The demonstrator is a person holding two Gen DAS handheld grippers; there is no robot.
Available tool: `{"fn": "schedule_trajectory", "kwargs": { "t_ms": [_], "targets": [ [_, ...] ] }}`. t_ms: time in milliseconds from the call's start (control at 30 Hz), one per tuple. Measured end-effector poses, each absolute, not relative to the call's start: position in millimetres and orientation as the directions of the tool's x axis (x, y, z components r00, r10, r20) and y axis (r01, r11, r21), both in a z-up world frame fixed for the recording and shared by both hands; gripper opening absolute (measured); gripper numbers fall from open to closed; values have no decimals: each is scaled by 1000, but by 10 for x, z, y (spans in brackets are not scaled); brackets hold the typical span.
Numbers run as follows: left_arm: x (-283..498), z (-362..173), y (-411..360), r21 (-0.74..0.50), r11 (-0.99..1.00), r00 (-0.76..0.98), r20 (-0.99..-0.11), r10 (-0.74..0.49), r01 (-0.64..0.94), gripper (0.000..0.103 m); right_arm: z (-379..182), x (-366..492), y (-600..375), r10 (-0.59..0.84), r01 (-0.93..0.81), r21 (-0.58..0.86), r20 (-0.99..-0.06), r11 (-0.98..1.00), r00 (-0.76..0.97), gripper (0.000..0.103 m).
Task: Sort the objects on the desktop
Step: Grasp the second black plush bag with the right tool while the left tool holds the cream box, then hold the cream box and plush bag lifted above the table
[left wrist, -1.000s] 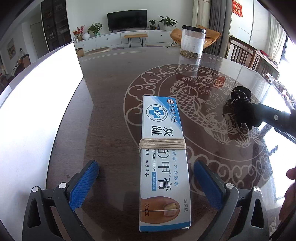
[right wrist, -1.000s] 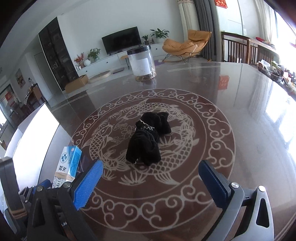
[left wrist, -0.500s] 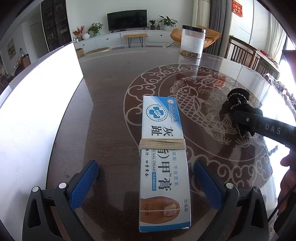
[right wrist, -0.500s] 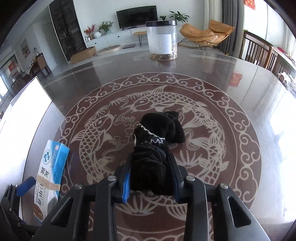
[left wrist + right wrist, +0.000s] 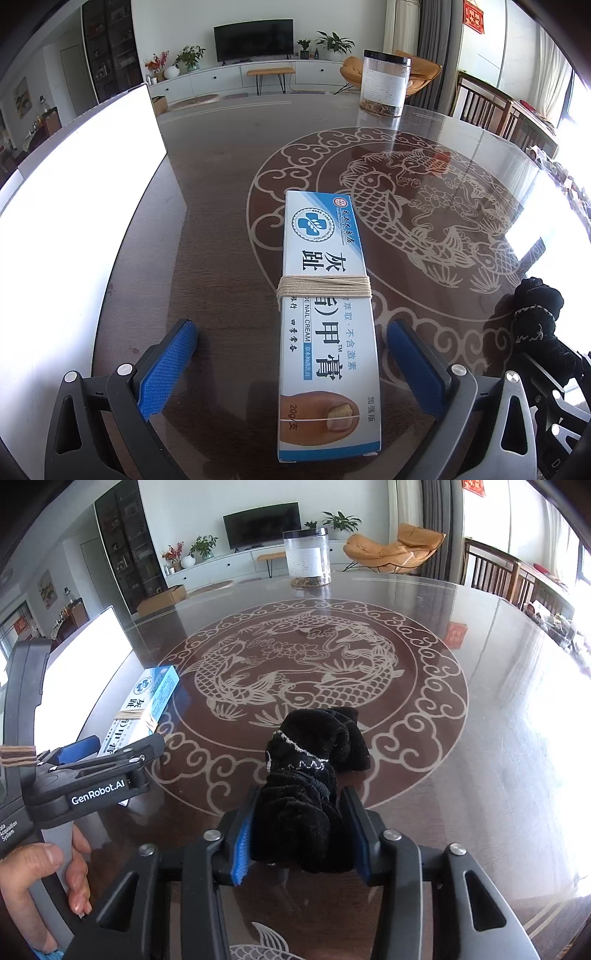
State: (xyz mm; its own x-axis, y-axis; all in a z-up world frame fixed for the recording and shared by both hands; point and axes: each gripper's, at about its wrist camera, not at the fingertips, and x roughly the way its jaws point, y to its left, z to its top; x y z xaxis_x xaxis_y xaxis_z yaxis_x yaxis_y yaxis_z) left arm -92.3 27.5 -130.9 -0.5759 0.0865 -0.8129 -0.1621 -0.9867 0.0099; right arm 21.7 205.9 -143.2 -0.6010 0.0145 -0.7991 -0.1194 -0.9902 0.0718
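Dark glossy wood with a pale carp-and-cloud medallion forms the worktop (image 5: pixel 498 709), set in a bright living room. Near its front edge a bundle of black socks (image 5: pixel 306 775) sits squeezed between the blue pads of the right gripper (image 5: pixel 301 834), whose jaws are closed tight on the bundle's near half; the far half, trimmed with a thin white stitched band, spills forward past the fingertips and rests on the medallion's scroll border. In the left wrist view the same socks (image 5: pixel 535 321) show at the far right. Left of them lies a long blue-and-white cream box (image 5: pixel 325 325) bound across its middle with tan string, flat on the worktop and lengthwise between the jaws of the left gripper (image 5: pixel 295 369), which stand wide apart, neither blue pad touching it. The box's near end reaches back between the fingers. Farther off, a clear jar (image 5: pixel 386 83) with a black lid stands near the worktop's far edge.
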Motion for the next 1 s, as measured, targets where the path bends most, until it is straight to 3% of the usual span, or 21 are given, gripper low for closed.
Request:
{"fn": "schedule_trajectory", "kwargs": {
  "t_ms": [33, 133, 633, 1000],
  "targets": [
    [-923, -1309, 275, 10, -987, -576, -813, 86, -162, 103, -1445, 201, 2051, 19, -119, 65, -799, -991, -601, 72],
    [-920, -1308, 277, 10, -987, -576, -813, 86, -162, 103, -1459, 159, 2017, 27, -112, 50, -798, -992, -602, 80],
    [-925, -1309, 276, 10, -987, -576, -813, 87, -162, 103, -1520, 133, 1954, 49, -92, 6, -808, -996, -588, 98],
    [-927, -1310, 275, 10, -987, -576, -813, 87, -163, 103, -1541, 131, 1943, 50, -88, 1, -813, -996, -581, 102]
  ]
}}
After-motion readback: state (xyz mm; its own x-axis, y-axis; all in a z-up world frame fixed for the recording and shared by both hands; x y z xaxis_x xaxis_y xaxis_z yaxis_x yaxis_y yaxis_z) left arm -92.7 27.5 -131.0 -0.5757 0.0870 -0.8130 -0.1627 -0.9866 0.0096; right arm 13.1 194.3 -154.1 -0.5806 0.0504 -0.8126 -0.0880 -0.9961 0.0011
